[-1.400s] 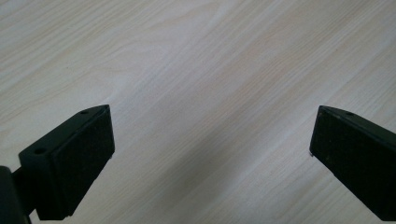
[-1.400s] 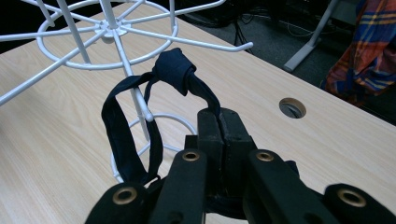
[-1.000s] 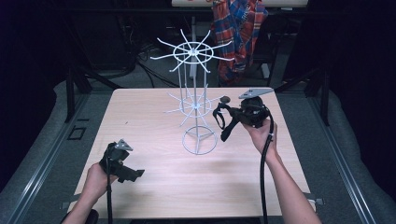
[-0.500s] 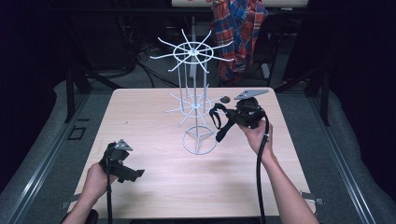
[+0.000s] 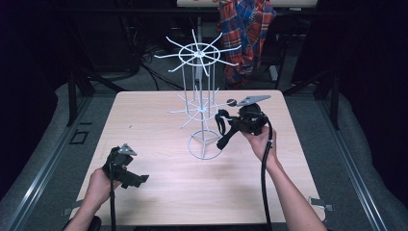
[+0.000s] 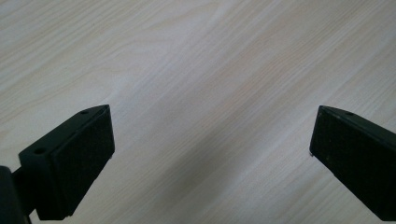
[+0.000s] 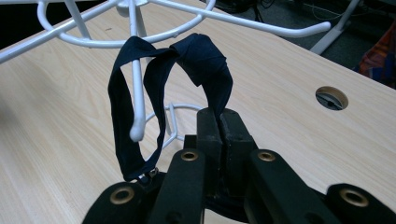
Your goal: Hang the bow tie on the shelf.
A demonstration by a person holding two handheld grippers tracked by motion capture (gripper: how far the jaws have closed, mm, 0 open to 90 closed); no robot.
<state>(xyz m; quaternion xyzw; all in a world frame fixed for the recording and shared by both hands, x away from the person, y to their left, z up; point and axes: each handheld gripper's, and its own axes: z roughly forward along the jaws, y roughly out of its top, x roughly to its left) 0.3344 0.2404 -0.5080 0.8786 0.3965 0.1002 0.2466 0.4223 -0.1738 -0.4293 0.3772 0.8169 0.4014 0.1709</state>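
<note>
— Where is the right gripper [image 5: 226, 126]?

— Up beside the white wire rack [image 5: 200, 103] that stands near the middle of the wooden table [image 5: 159, 192], level with its lower ring of arms. In the right gripper view its jaws are pressed together on a dark blue fabric strap [image 7: 187, 88].

— And the strap itself?

— It rises from the jaws as a loop. One of the rack's prongs [image 7: 136, 93], with a rounded tip, sits inside one side of that loop. The strap's lower end hangs down against the gripper's body, where a small metal piece shows, too small to name with confidence.

— The left gripper [image 5: 126, 169]?

— Low at the near left part of the table, well apart from the rack. The left gripper view shows its two jaws spread wide, with bare wood grain between them and nothing held.

— Anything behind the table?

— A red and blue plaid cloth [image 5: 245, 29] hangs in the dark background. In the right gripper view, a round cable hole [image 7: 331, 98] sits in the tabletop.
</note>
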